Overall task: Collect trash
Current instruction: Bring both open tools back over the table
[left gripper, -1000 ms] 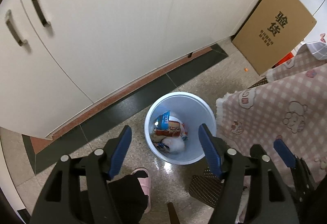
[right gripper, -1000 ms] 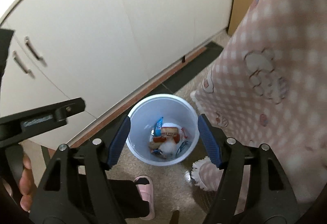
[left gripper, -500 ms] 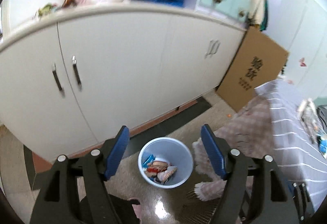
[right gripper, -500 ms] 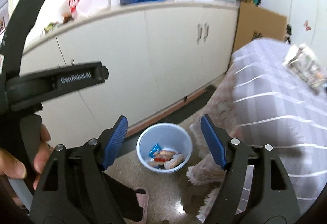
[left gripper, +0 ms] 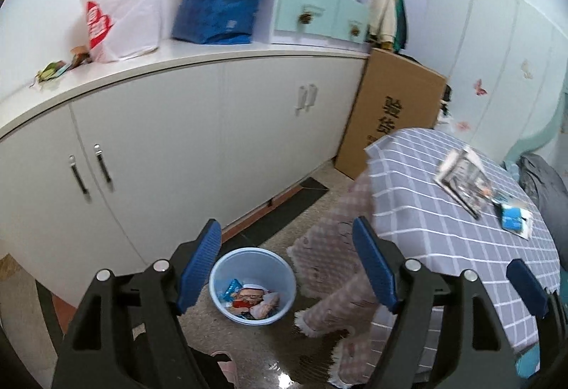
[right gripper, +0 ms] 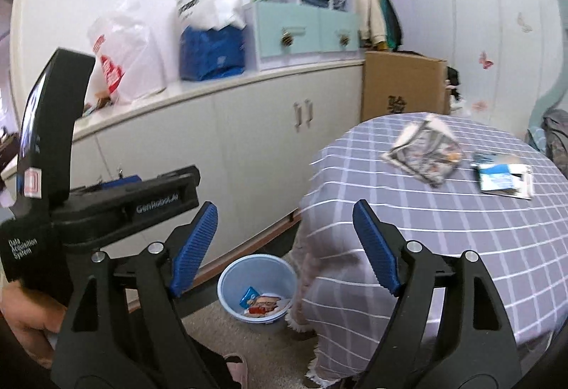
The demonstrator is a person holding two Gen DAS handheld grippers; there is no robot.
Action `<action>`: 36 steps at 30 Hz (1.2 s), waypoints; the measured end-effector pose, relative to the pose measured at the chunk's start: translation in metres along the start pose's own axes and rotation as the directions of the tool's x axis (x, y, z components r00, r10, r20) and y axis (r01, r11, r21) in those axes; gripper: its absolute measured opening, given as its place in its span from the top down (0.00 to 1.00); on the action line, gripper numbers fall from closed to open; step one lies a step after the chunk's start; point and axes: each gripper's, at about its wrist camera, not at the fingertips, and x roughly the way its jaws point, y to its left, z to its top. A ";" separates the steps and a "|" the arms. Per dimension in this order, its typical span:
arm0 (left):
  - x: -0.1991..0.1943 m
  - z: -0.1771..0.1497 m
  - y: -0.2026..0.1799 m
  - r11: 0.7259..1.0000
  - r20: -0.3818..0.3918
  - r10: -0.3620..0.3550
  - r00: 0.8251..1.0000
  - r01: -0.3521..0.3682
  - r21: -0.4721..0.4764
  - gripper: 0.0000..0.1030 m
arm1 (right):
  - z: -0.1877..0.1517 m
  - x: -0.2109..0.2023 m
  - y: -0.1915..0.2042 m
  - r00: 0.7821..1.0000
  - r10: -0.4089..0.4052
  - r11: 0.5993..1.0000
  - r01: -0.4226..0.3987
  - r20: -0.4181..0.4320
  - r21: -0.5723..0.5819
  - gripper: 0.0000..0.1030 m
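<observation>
A light blue bin [left gripper: 252,285] stands on the floor by the white cabinets, with several wrappers inside; it also shows in the right wrist view [right gripper: 257,286]. On the round table's checked cloth [right gripper: 443,211] lie a crumpled silver wrapper [right gripper: 424,150] and a blue-white packet [right gripper: 504,180]; both show in the left wrist view, the wrapper [left gripper: 463,177] and the packet [left gripper: 514,219]. My left gripper [left gripper: 285,268] is open and empty, high above the bin. My right gripper [right gripper: 284,247] is open and empty, facing the table edge.
White cabinets [left gripper: 198,140] run along the wall, with plastic bags [left gripper: 117,23] and a drawer unit [left gripper: 316,12] on top. A cardboard box [left gripper: 394,115] leans at the cabinet's end. A pink checked cloth [left gripper: 333,268] hangs from the table near the bin.
Both grippers have risen and tilted up from over the bin, bringing the countertop and the table with its wrappers into view. Both stay open and empty.
</observation>
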 end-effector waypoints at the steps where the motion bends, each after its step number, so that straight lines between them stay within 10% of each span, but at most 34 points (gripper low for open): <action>1: -0.002 -0.002 -0.006 1.000 0.002 -0.006 1.000 0.006 0.011 0.27 | 0.001 -0.005 -0.007 1.000 -0.012 1.000 0.012 0.008 0.012 0.24; 36: 0.013 -0.003 -0.141 0.947 -0.141 -0.193 0.971 0.222 0.233 0.23 | -0.009 -0.063 -0.149 0.975 -0.215 0.935 0.190 0.053 0.299 0.21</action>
